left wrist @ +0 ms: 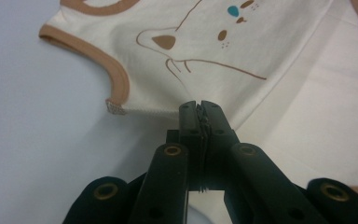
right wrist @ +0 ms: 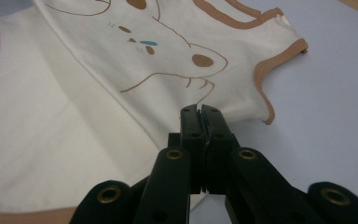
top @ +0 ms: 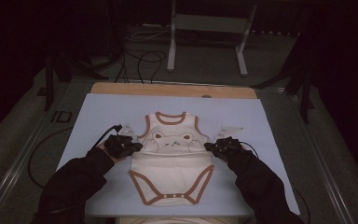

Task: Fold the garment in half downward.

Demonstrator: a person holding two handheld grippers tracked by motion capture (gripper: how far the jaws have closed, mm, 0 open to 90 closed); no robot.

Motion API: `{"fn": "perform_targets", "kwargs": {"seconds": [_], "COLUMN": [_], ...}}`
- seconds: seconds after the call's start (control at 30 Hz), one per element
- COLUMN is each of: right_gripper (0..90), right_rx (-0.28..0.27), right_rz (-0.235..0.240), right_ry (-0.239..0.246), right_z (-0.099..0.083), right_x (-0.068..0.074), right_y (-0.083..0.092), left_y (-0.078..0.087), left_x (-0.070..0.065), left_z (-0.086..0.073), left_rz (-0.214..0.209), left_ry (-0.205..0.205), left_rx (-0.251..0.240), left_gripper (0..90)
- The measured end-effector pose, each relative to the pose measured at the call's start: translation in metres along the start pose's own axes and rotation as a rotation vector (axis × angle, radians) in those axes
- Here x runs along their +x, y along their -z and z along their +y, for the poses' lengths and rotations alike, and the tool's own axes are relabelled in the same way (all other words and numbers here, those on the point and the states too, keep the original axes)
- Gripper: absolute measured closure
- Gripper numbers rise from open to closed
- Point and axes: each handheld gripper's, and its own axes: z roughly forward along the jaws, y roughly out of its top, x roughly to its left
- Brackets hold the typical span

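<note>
Bodysuit [top: 172, 156]: mid-desk [top: 98, 112], top half folded toward you | soft, light, limp; it sags, so lift both sides together | left hand-held gripper [left wrist: 199, 106] clamped on left fold edge | right hand-held gripper [right wrist: 200, 112] clamped on right fold edge

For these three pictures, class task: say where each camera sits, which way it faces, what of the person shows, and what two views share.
High view: above the person's side, facing forward and down on the table; sleeves and both grippers, left gripper and right gripper, flank the bodysuit.
Left gripper view: rides the left gripper, looking along its shut jaws at the bodysuit's side edge.
Right gripper view: rides the right gripper, jaws shut at the opposite edge.
Shared: both gripper views show the brown animal print.
</note>
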Motion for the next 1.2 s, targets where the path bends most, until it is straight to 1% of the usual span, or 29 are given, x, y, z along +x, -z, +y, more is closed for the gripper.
{"fn": "perform_targets", "kwargs": {"seconds": [0.13, 0.2, 0.3, 0.43, 0.6, 0.73, 0.83, 0.9, 0.93, 1.0, 1.1, 1.2], "right_gripper": [89.3, 89.3, 89.3, 89.3, 89.3, 89.2, 89.2, 89.3, 89.2, 89.2, 89.2, 89.3], "right_rx": [-0.004, -0.001, -0.010, -0.008, -0.007, -0.007, 0.001, 0.010, 0.011, 0.015, 0.022, 0.021], "right_rz": [0.000, 0.003, 0.016, 0.023, 0.030, 0.038, 0.046, 0.054, 0.053, 0.059, 0.066, 0.074], "right_ry": [0.018, 0.020, 0.014, 0.019, 0.016, 0.010, 0.012, 0.013, 0.017, 0.011, 0.006, -0.007], "right_z": [-0.004, -0.006, -0.010, -0.016, -0.022, -0.027, -0.030, -0.033, -0.034, -0.038, -0.042, -0.048], "right_x": [0.009, 0.013, 0.020, 0.029, 0.035, 0.040, 0.044, 0.047, 0.049, 0.051, 0.054, 0.056], "right_y": [0.006, 0.009, 0.013, 0.018, 0.024, 0.028, 0.030, 0.031, 0.031, 0.031, 0.032, 0.034], "left_y": [0.003, 0.004, 0.004, 0.005, 0.009, 0.012, 0.012, 0.012, 0.012, 0.011, 0.011, 0.011], "left_x": [-0.009, -0.010, -0.012, -0.017, -0.027, -0.032, -0.037, -0.040, -0.042, -0.047, -0.053, -0.057], "left_z": [-0.003, -0.005, -0.009, -0.013, -0.020, -0.026, -0.030, -0.033, -0.034, -0.037, -0.041, -0.045], "left_rz": [0.001, -0.001, -0.008, -0.018, -0.029, -0.038, -0.043, -0.049, -0.051, -0.059, -0.072, -0.082], "left_ry": [-0.022, -0.022, -0.019, -0.026, -0.042, -0.034, -0.046, -0.045, -0.056, -0.059, -0.076, -0.070], "left_rx": [0.005, 0.004, 0.006, 0.012, 0.005, -0.005, 0.006, 0.011, 0.019, 0.023, 0.034, 0.036], "left_gripper": [89.0, 89.0, 89.0, 89.0, 89.0, 89.0, 89.0, 89.0, 89.0, 89.0, 89.0, 89.0]}}
